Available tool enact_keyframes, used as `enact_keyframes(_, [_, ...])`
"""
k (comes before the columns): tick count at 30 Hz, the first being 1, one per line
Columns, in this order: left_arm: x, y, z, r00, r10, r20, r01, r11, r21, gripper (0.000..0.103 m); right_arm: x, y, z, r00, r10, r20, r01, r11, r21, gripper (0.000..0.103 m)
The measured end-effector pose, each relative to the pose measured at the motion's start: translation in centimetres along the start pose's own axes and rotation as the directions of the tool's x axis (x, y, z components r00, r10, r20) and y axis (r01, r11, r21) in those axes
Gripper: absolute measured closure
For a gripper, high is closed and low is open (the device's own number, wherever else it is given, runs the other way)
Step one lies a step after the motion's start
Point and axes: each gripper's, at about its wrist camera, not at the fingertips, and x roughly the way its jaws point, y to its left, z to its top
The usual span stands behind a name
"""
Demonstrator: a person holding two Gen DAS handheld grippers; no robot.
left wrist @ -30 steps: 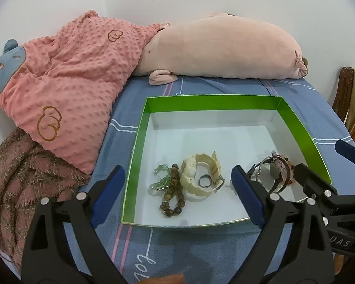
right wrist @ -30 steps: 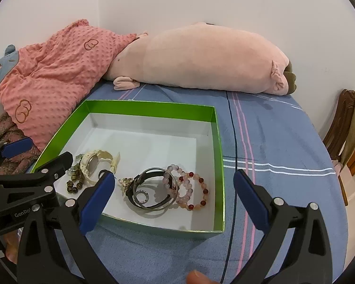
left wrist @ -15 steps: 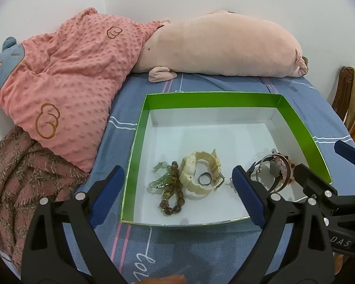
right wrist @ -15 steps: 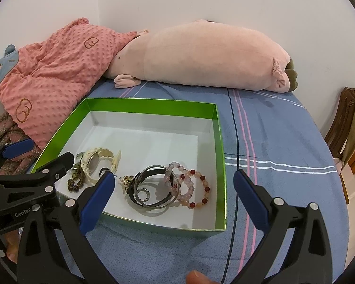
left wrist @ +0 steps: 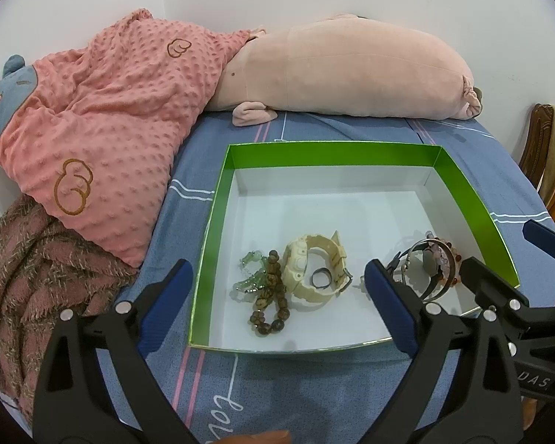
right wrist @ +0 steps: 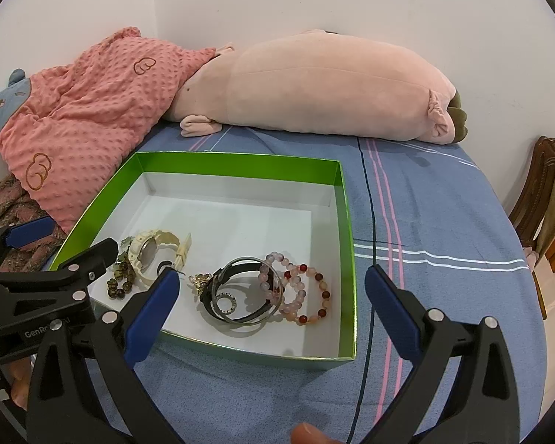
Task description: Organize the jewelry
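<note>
Both sets of fingers, left [left wrist: 277, 303] and right [right wrist: 272, 305], spread wide and empty just in front of the green box [right wrist: 346, 229] on the bed, with watch [left wrist: 314, 270], beads [right wrist: 307, 298] and rings all inside; maybe sorted already, maybe waiting.

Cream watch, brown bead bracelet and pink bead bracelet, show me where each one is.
cream watch [left wrist: 302, 273], left wrist view, on its case
brown bead bracelet [left wrist: 269, 312], left wrist view, on its beads
pink bead bracelet [right wrist: 312, 294], right wrist view, on its beads
</note>
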Motion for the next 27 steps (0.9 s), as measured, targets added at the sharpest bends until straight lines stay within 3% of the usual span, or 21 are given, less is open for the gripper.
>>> enact_keyframes(23, [0.0,0.0,-0.1,1.000,-0.004,-0.004,0.004,1.000,0.001,0.007,0.0,0.3,-0.2,1.000,-0.013,0.000,0.013,1.000,0.004,0.003])
enact_keyframes(27, [-0.9,0.2,0.0,0.999,-0.004,0.031,0.004,1.000,-0.003,0.006,-1.3,-2.2,0.9,0.999,-0.016,0.041,0.013,0.996,0.089,0.002])
